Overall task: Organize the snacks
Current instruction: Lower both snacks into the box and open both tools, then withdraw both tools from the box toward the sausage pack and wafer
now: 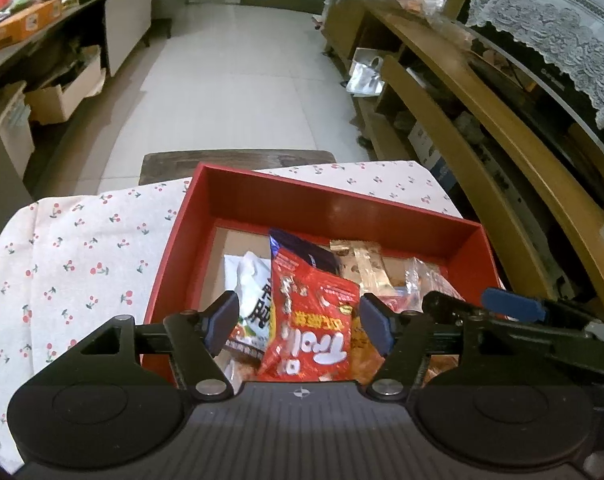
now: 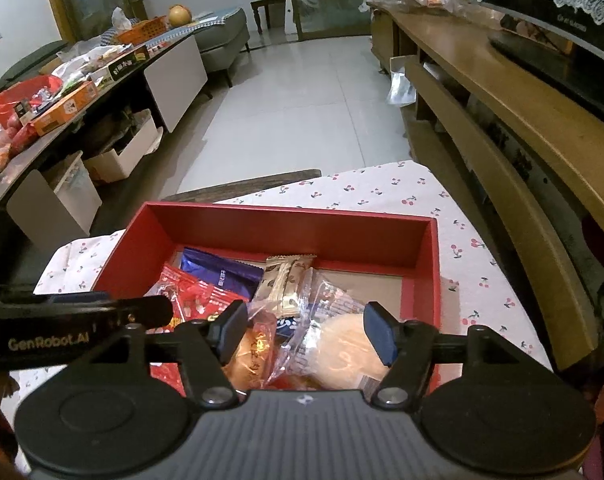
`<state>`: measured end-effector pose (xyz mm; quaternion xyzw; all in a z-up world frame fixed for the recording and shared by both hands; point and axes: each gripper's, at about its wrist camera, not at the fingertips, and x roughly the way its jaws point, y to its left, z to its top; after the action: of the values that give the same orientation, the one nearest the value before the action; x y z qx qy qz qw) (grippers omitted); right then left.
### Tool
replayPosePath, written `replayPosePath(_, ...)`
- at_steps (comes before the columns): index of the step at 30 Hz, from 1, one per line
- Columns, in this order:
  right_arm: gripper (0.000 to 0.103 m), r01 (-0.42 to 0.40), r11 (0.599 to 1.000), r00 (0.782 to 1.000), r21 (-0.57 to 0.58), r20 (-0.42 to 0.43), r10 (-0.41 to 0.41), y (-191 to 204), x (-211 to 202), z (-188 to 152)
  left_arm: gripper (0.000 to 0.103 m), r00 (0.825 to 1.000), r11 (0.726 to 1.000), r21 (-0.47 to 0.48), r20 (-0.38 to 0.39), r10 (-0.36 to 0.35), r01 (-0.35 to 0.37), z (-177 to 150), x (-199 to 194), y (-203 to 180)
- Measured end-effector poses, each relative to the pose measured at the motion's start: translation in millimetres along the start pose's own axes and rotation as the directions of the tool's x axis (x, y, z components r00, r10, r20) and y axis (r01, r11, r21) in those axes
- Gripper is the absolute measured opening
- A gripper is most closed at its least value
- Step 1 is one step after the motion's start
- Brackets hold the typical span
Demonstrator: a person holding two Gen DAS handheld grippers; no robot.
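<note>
Red box (image 1: 238, 208) sits lower centre on the cherry-print worktop (image 1: 82, 248), snacks piled inside. Left tongs (image 1: 298, 322) spread, straddling the red Trolli bag (image 1: 313, 320), pads clear of it. Right tongs (image 2: 303, 334) spread over a clear-wrapped round pastry (image 2: 341, 352), not pinching. Wooden shelf unit (image 2: 501, 128) crowds the right edge; cluttered side table (image 2: 62, 92) upper left.

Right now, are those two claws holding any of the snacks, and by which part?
Neither. The left gripper stands open around the red bag; the right gripper stands open over the clear packets.
</note>
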<state>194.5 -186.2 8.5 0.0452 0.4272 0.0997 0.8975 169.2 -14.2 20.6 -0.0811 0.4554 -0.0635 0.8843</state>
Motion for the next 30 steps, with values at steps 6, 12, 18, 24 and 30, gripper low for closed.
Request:
replayPosePath(6, 0.073, 0.005, 1.0, 1.0, 0.0, -0.001, -0.005, -7.0, -14.3, -8.3, 0.074, 1.0, 1.0, 0.008, 0.002, -0.016, 0.016, -7.5, -11.4, -0.7)
replayPosePath(12, 0.073, -0.001, 1.0, 1.0, 0.03, 0.0, 0.001, -22.8, -34.6, -18.7, 0.075, 0.999, 0.999, 0.006, -0.001, -0.032, 0.032, -18.6, -26.0, 7.9)
replayPosePath(18, 0.075, -0.044, 0.997, 0.999, 0.062, -0.017, 0.045, -27.7, -52.7, -35.9, 0.076, 0.998, 0.997, -0.044, -0.005, -0.062, 0.062, -29.9, -49.2, 31.6)
replayPosePath(24, 0.078, -0.09, 0.994, 0.996, 0.058, 0.032, 0.088, -31.9, -84.7, -44.9, 0.08, 0.998, 0.995, -0.071, 0.008, -0.066, 0.067, -44.3, -70.5, 47.9)
replayPosePath(30, 0.08, -0.015, 0.995, 1.0, 0.096, -0.01, 0.016, -56.1, -85.5, -61.8, 0.08, 0.99, 0.995, -0.011, -0.103, -0.1, 0.1, -73.2, -49.3, 22.7)
